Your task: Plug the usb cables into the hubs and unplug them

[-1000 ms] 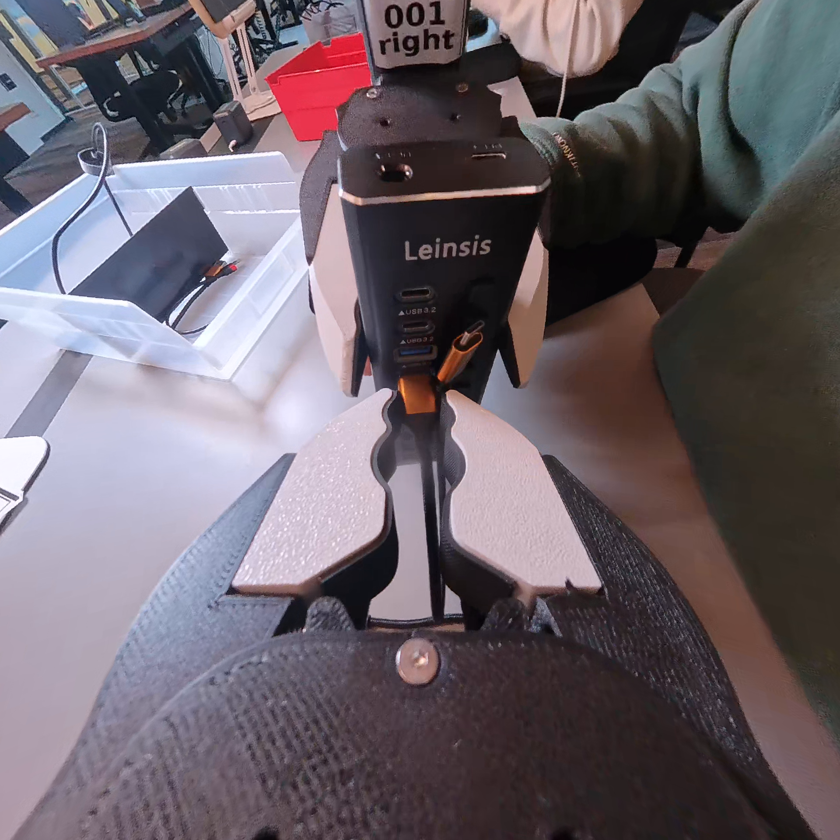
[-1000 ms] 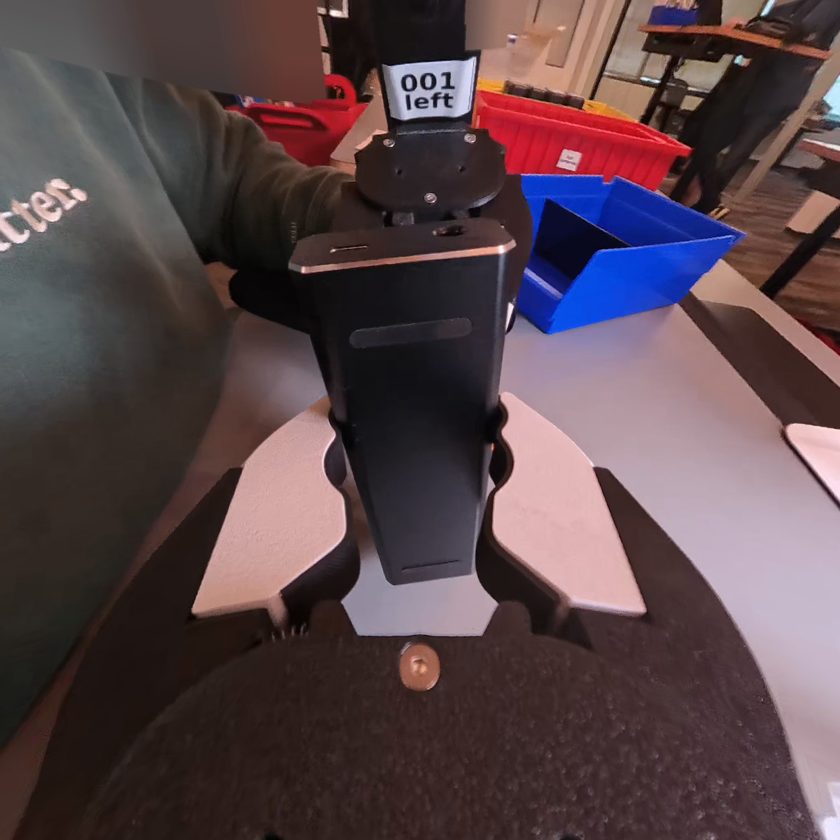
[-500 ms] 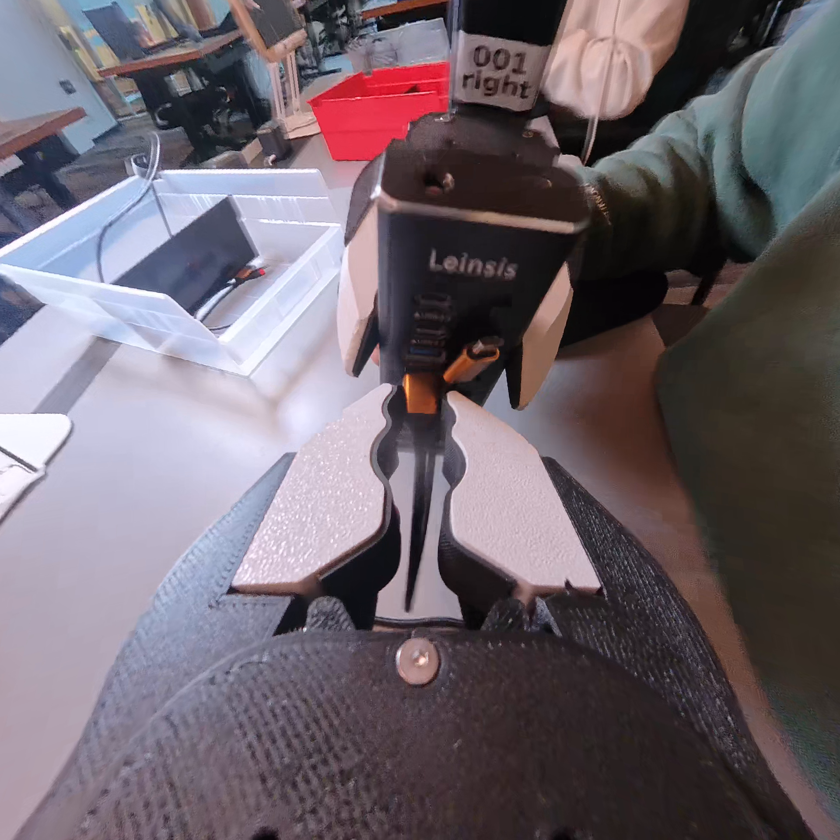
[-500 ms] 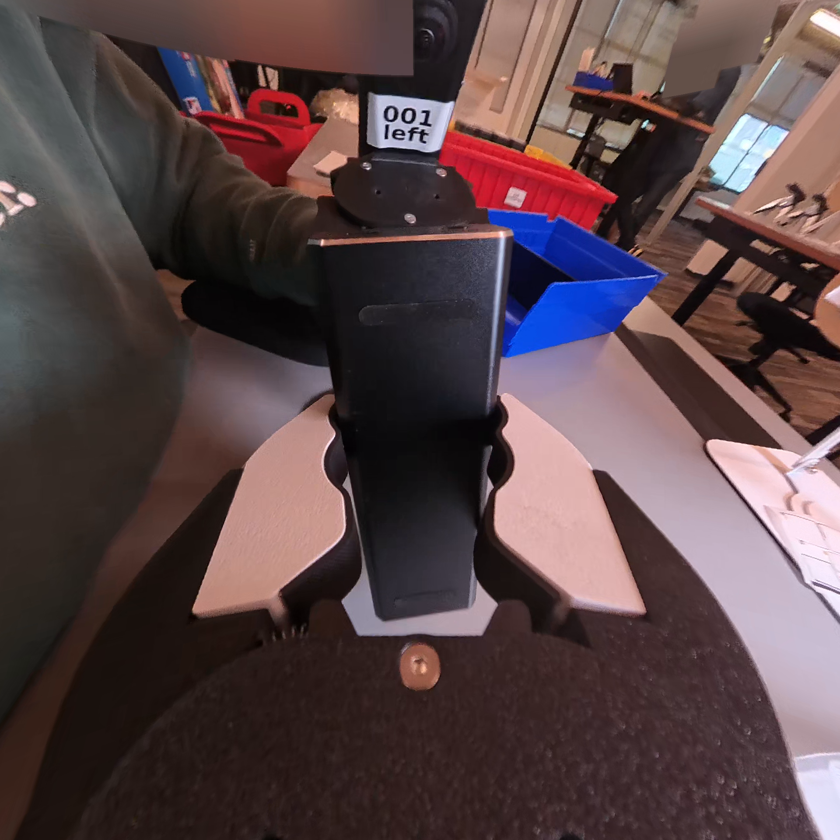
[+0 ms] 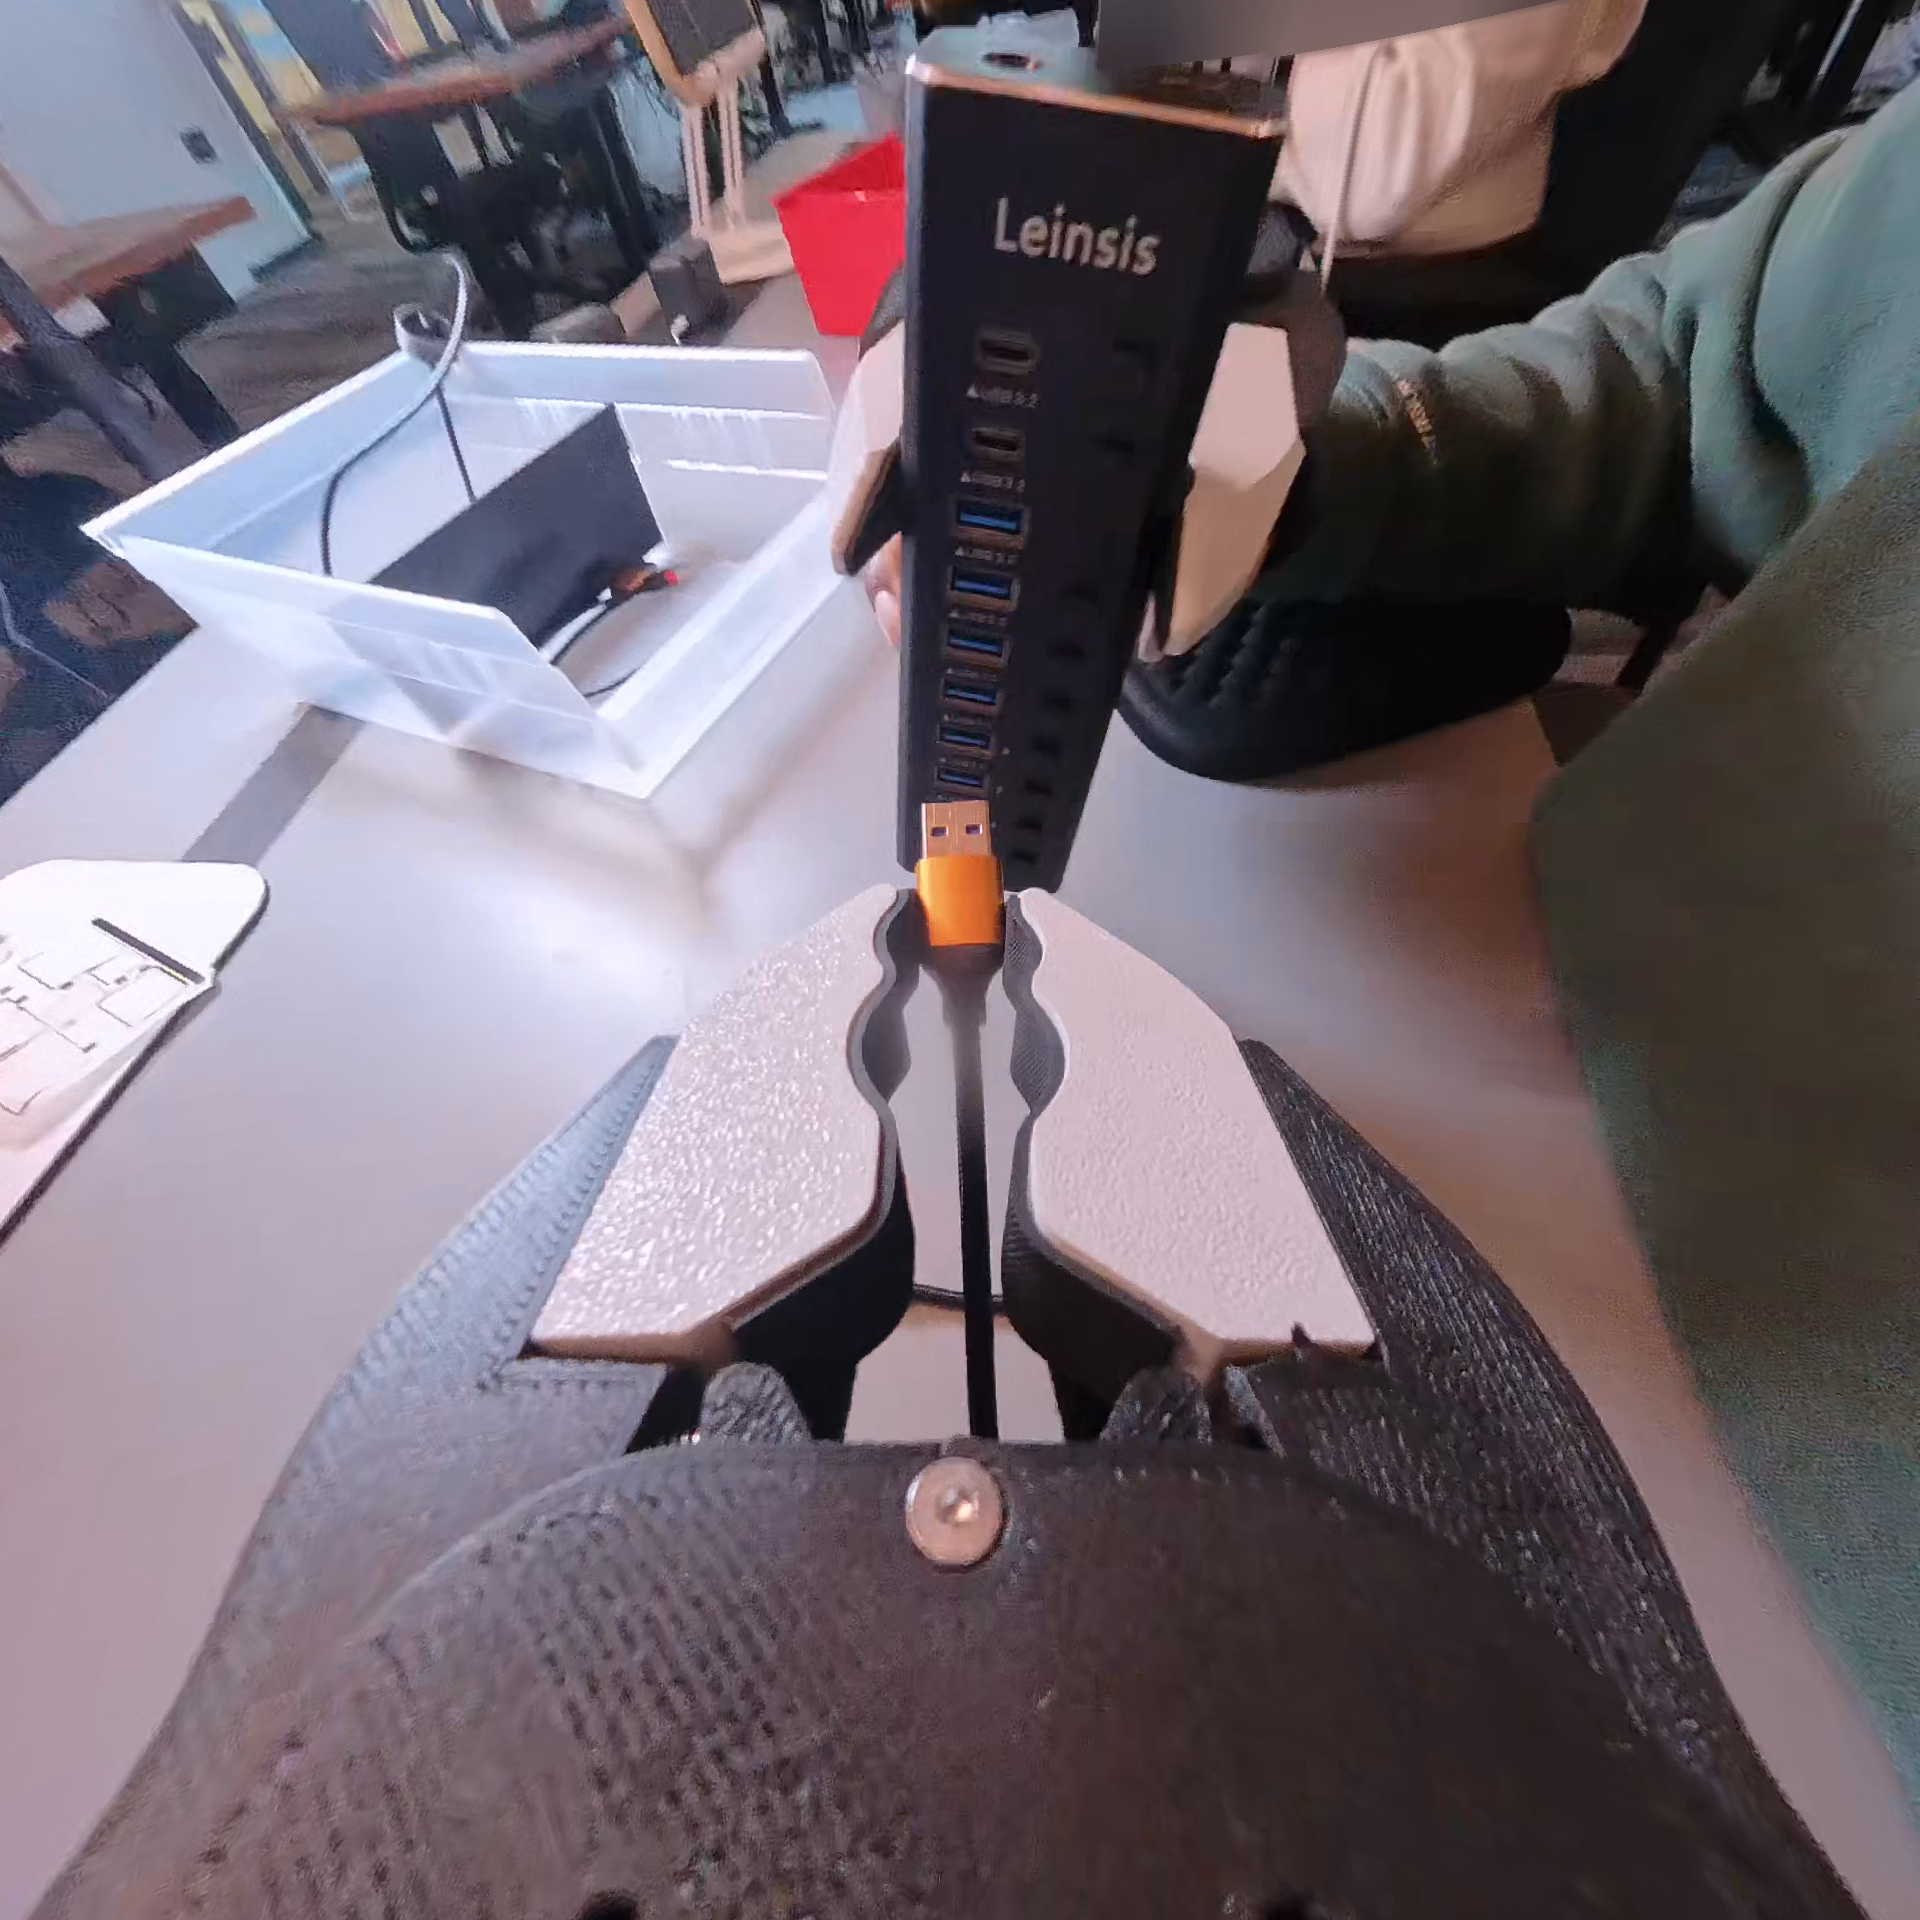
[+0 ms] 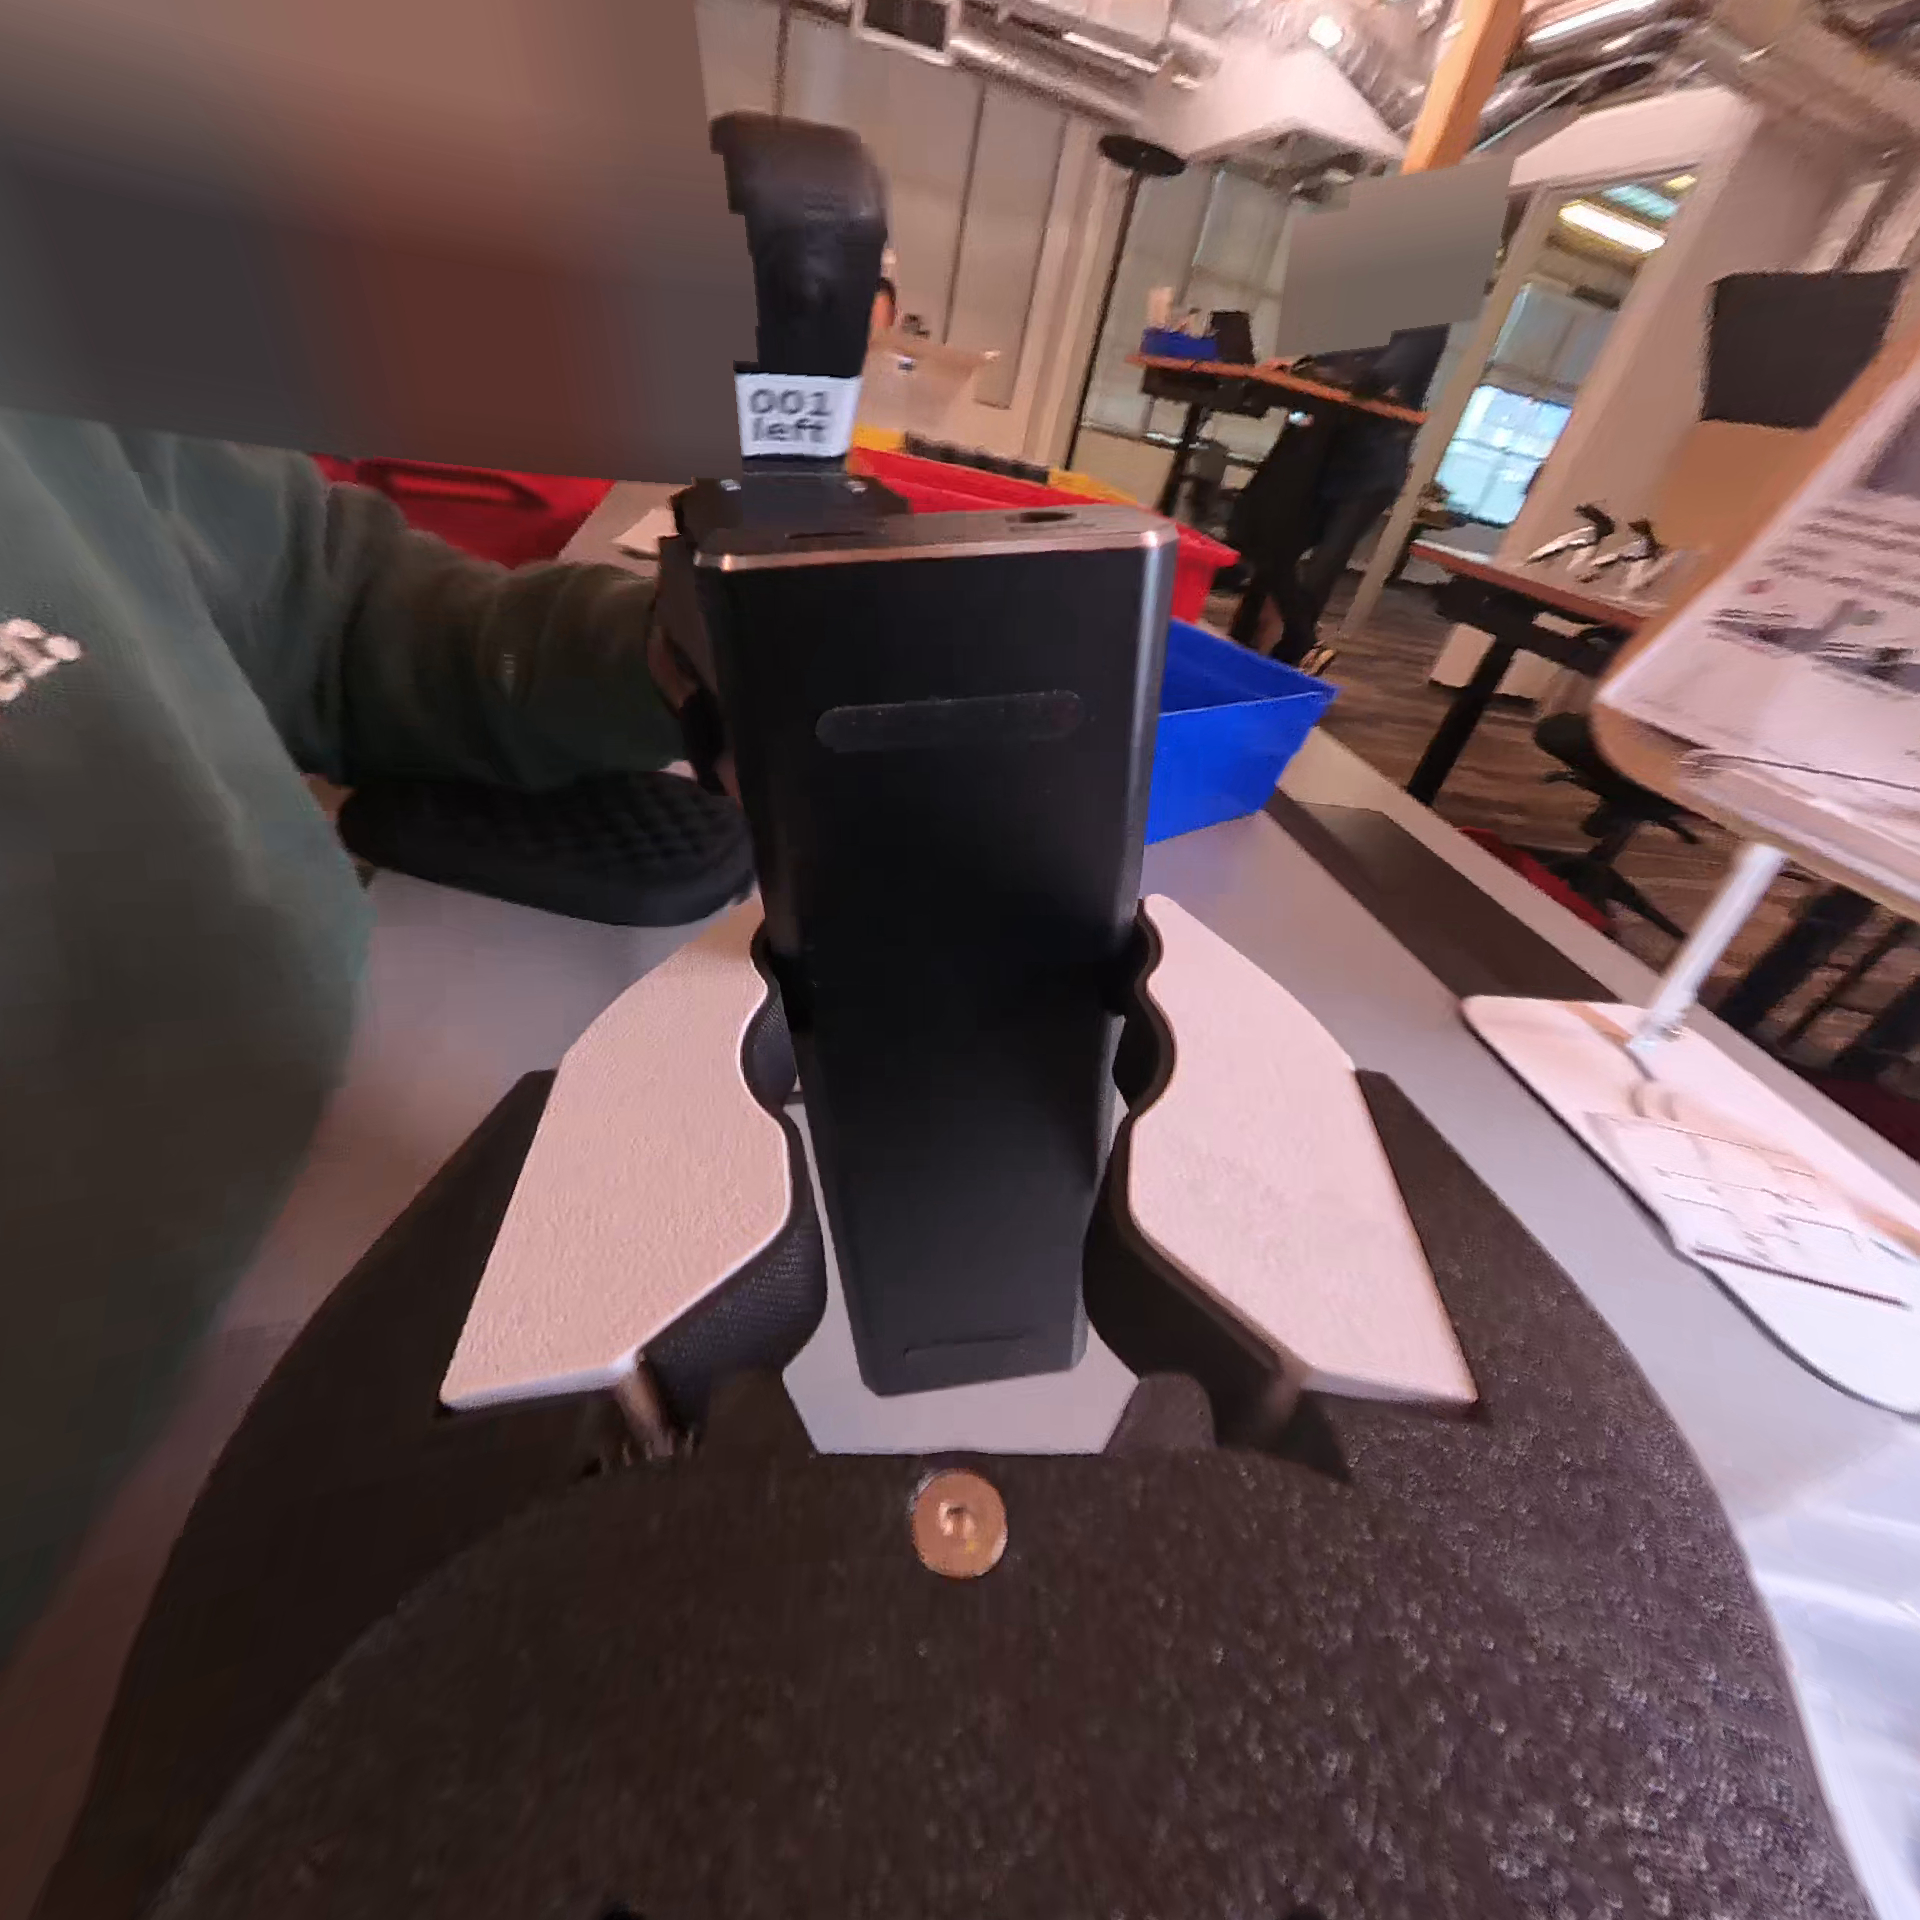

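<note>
At frame centre, the left gripper [image 5: 958, 914] pinches the orange USB plug [image 5: 960, 896] free of the hub [image 5: 1049, 499], which the right gripper [image 6: 951, 961] clamps, so this unplug looks done.

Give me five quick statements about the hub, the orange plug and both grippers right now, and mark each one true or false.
1. The orange USB plug is seated in a port of the black hub. False: its metal tip is bare, just below the hub's lowest ports.
2. The left gripper is shut on the plug. True.
3. The right gripper holds the hub upright by its narrow sides. True.
4. The white bin holds nothing. False: a black device and cables lie inside.
5. The blue bin stands on the table behind the hub. True.
</note>
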Demonstrator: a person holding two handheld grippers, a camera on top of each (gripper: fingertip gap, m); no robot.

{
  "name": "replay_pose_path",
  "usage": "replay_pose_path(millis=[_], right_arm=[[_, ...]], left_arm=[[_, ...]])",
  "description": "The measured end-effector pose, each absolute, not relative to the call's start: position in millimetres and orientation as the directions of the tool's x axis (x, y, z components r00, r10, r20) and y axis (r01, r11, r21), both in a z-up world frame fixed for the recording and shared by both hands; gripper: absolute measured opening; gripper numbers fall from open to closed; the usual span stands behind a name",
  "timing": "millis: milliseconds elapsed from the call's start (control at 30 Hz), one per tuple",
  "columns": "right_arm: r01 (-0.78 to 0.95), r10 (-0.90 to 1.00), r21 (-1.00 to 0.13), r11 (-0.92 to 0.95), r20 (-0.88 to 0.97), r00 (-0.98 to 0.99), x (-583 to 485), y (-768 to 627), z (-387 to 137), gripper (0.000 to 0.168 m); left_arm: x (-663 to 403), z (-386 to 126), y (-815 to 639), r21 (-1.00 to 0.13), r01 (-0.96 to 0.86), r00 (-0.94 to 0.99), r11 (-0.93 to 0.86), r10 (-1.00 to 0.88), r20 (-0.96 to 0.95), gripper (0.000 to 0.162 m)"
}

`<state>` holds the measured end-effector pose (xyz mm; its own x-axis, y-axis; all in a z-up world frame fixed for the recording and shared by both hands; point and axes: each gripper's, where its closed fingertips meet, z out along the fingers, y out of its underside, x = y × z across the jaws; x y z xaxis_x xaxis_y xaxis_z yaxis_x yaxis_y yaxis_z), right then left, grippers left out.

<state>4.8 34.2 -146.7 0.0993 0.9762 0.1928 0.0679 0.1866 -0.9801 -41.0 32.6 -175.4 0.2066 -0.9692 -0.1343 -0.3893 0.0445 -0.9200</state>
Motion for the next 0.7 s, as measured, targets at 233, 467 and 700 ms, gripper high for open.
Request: replay_pose_path(millis=[233, 467, 700], right_arm=[[-0.125, 0.997, -0.989, -0.079, -0.078, -0.013, 19, 39, -135, 0.061], [-0.236, 0.975, -0.949, -0.210, -0.187, -0.118, 12, 32, -128, 0.062], [-0.353, 0.969, -0.907, -0.230, -0.178, -0.172, 6, 22, -110, 0.062]], left_arm=[[-45, -201, 37, -0.905, -0.420, 0.223, -0.070, -0.974, -0.028, 0.016], [-21, -184, 26, -0.956, -0.283, 0.225, -0.073, -0.974, 0.008, 0.057], [33, -208, 10, -0.947, -0.315, 0.196, -0.061, -0.981, -0.002, 0.073]])
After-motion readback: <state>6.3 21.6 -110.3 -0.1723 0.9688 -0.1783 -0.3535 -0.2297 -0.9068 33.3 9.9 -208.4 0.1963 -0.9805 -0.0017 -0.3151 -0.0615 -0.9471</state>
